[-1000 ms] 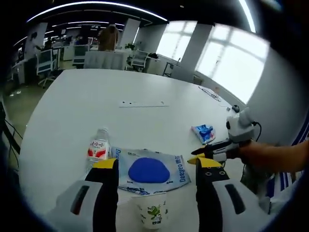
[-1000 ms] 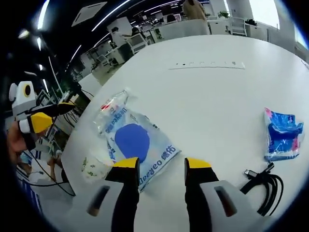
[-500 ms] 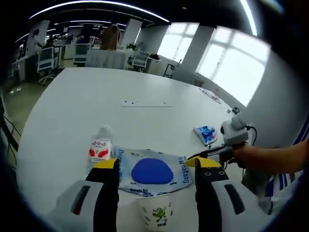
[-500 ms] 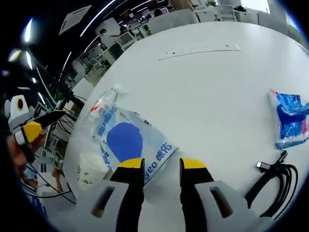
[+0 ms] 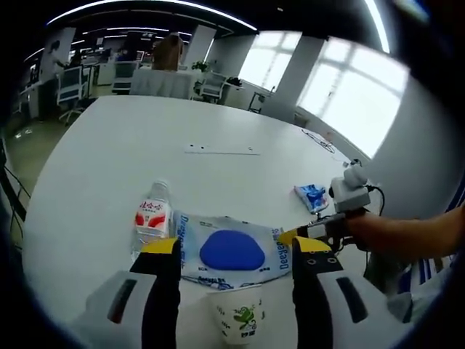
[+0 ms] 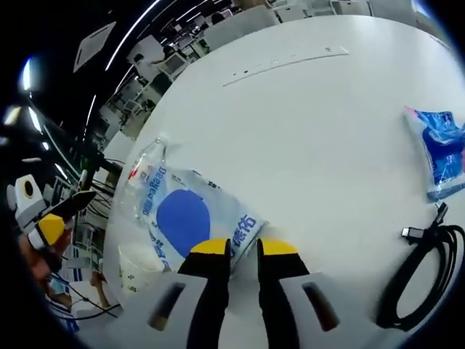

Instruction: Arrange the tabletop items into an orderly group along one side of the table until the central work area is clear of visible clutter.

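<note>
One flat plastic wipes pack with a blue oval lies before the right hand-held gripper, nearly closed at its corner; the left hand-held gripper hovers wide open, empty.

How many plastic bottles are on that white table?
1: a clear plastic water bottle with a red label, lying beside the pale blue wipes pack with a dark blue oval, near the table edge. Others may be hidden from view.

Blue-printed wipes pack lies flat near table edge, water bottle touching one side, paper cup at the edge. Small blue packet and coiled black cable lie well apart.
</note>
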Demonstrator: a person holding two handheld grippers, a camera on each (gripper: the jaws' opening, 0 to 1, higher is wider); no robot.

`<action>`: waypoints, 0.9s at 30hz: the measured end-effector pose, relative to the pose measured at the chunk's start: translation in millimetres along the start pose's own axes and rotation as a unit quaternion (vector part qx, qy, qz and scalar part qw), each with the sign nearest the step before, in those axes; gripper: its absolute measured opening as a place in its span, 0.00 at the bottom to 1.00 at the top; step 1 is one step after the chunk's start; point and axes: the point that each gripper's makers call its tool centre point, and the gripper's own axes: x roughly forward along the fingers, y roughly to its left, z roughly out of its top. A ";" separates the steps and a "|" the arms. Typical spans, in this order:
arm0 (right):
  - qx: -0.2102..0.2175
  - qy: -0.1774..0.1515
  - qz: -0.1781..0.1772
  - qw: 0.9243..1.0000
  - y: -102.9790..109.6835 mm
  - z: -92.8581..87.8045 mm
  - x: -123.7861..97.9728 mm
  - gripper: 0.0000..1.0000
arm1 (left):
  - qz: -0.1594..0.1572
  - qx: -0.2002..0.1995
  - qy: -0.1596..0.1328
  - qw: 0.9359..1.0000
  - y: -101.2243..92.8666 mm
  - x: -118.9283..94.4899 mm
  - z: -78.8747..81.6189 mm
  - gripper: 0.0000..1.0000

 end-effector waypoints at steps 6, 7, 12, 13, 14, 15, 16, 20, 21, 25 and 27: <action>0.012 -0.003 -0.005 1.000 -13.2 6.8 7.5 0.04 | 0.002 -0.001 0.004 1.000 1.9 3.3 -3.0 0.61; 0.013 -0.005 -0.005 1.000 -14.2 7.7 7.6 0.04 | 0.003 -0.001 0.005 1.000 2.2 4.0 -3.8 0.61; 0.018 -0.008 -0.010 1.000 -21.2 11.4 10.7 0.02 | 0.006 -0.003 0.012 1.000 5.9 8.5 -9.5 0.59; 0.018 -0.009 -0.011 1.000 -22.4 12.2 11.0 0.02 | 0.009 -0.003 0.016 1.000 7.7 9.8 -11.5 0.58; 0.019 -0.010 -0.011 1.000 -23.1 12.5 11.3 0.02 | 0.012 -0.003 0.021 1.000 9.5 10.6 -13.9 0.57; 0.019 -0.011 -0.012 1.000 -23.7 13.1 11.5 0.02 | 0.014 -0.001 0.025 1.000 11.6 12.1 -16.2 0.56; 0.020 -0.012 -0.013 1.000 -24.4 13.4 11.5 0.02 | 0.016 0.000 0.027 1.000 12.9 13.2 -17.6 0.55; 0.021 -0.014 -0.014 1.000 -26.4 14.2 11.9 0.01 | 0.021 -0.002 0.042 0.999 17.7 19.7 -23.0 0.52; 0.021 -0.015 -0.014 1.000 -27.2 14.6 11.7 0.01 | 0.022 -0.002 0.046 0.999 18.2 21.9 -24.3 0.51; 0.022 -0.018 -0.017 0.999 -29.0 15.6 9.8 0.01 | 0.023 0.007 0.058 0.998 20.1 29.8 -27.4 0.50; 0.023 -0.019 -0.018 0.999 -30.3 16.2 9.0 0.01 | 0.026 0.005 0.066 0.997 22.2 33.6 -29.5 0.47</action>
